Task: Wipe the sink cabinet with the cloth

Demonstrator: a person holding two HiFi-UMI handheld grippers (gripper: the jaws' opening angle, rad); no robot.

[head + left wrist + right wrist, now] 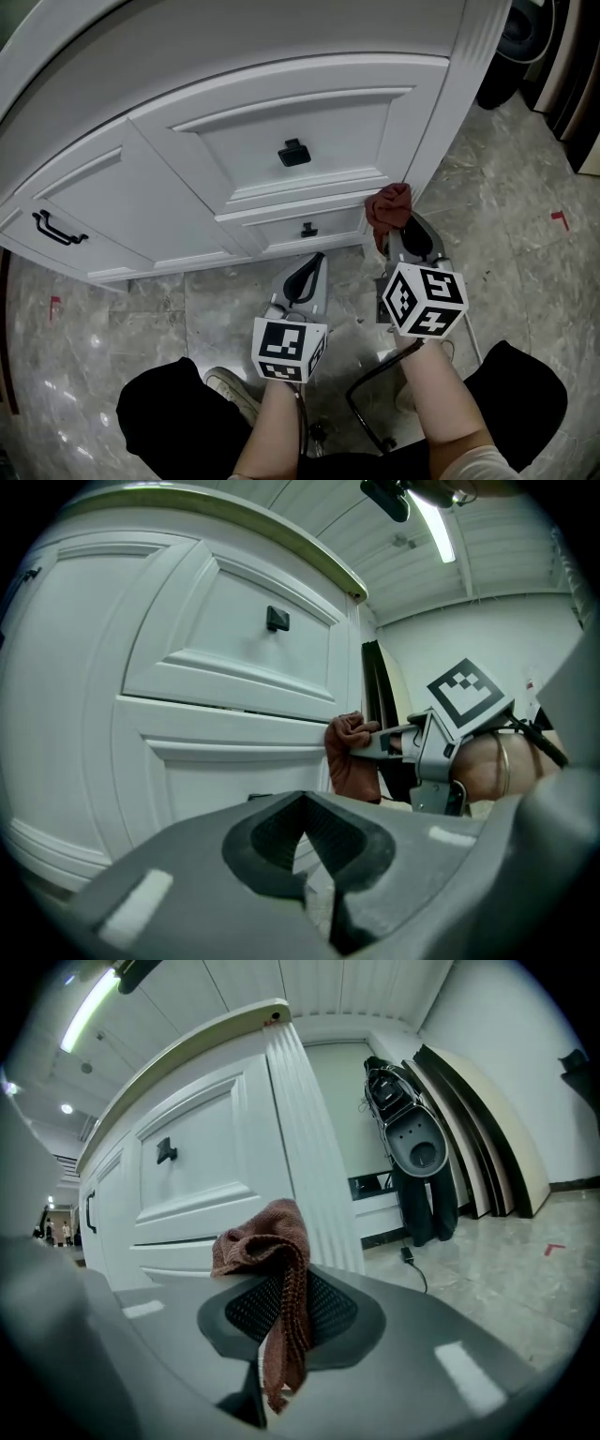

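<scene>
cloth [387,208] at cabinet [281,112] corner, left gripper [314,267] leftward

The sink cabinet [281,103] is plain white, its handles [293,153] black. The cloth [389,206] is rust-brown in a ribbed knit. The left gripper [314,264] and right gripper [401,225] are grey with black cross-hatched pads [328,1312]; each cube [424,298] is white with black square markers. The floor [506,187] is grey marbled stone with small red marks [560,219]

Bright overhead striplight [94,1009], fisheye-warped edges
</scene>
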